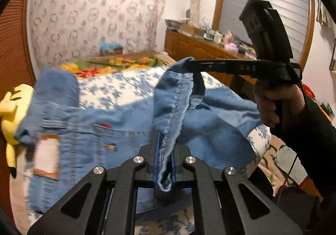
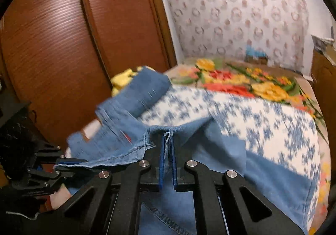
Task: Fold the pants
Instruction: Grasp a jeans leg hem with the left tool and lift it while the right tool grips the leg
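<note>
Motion blur smears most of the jeans (image 1: 88, 121) and the bed cover (image 1: 117, 86), so stitching and the label patch are hard to read. Your left tool (image 1: 166, 146) is clamped on a seamed denim edge; your right tool (image 2: 167, 146) is pinched shut on a hem fold. Jeans lie across the bed, near end lifted off it between both tools. Left view shows your right tool from the side, gripping the hem, with your hand (image 1: 271, 105) on the handle (sleeve cut off at frame edge). Right view shows your left tool's tip at far left on the denim edge. Yellow plush (image 1: 12, 109) half hidden behind the jeans.
</note>
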The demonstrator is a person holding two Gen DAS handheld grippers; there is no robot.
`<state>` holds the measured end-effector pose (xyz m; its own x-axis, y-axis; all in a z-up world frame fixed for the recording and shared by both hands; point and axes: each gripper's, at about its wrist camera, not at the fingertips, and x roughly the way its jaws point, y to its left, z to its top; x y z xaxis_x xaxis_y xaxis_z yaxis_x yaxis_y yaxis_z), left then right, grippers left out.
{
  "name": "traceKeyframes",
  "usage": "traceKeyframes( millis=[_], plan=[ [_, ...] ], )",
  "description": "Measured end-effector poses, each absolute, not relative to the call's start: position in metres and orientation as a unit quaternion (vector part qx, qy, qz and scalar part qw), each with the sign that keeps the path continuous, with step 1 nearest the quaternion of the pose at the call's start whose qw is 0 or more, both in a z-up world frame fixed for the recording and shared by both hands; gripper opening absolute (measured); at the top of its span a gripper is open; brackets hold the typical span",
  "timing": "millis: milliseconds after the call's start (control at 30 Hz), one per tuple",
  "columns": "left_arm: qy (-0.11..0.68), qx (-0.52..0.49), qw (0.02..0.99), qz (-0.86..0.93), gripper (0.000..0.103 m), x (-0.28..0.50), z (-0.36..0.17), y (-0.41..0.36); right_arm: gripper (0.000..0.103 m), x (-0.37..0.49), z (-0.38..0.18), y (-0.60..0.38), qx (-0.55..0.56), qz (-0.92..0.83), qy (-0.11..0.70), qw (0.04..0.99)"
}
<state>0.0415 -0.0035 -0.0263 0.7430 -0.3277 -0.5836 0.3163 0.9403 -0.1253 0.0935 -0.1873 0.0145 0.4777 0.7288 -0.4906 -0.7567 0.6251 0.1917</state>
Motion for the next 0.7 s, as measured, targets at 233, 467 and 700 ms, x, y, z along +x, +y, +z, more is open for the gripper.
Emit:
traceKeyframes(
  millis=[233,467,700],
  plan=[
    [0.297,-0.005,0.944,-0.147,0.006,0.029,-0.014,0.025,0.005,0.084,0.029,-0.172,-0.017,0.435,0.244,0.867],
    [0.313,-0.029,0.940,-0.132,0.019,0.038,-0.031,0.032,0.005,0.090,0.027,-0.150,-0.041,0.445,0.241,0.861],
    [0.342,-0.031,0.927,-0.149,0.055,0.052,-0.053,0.018,0.005,0.106,0.016,-0.138,-0.086,0.420,0.264,0.864]
  ],
)
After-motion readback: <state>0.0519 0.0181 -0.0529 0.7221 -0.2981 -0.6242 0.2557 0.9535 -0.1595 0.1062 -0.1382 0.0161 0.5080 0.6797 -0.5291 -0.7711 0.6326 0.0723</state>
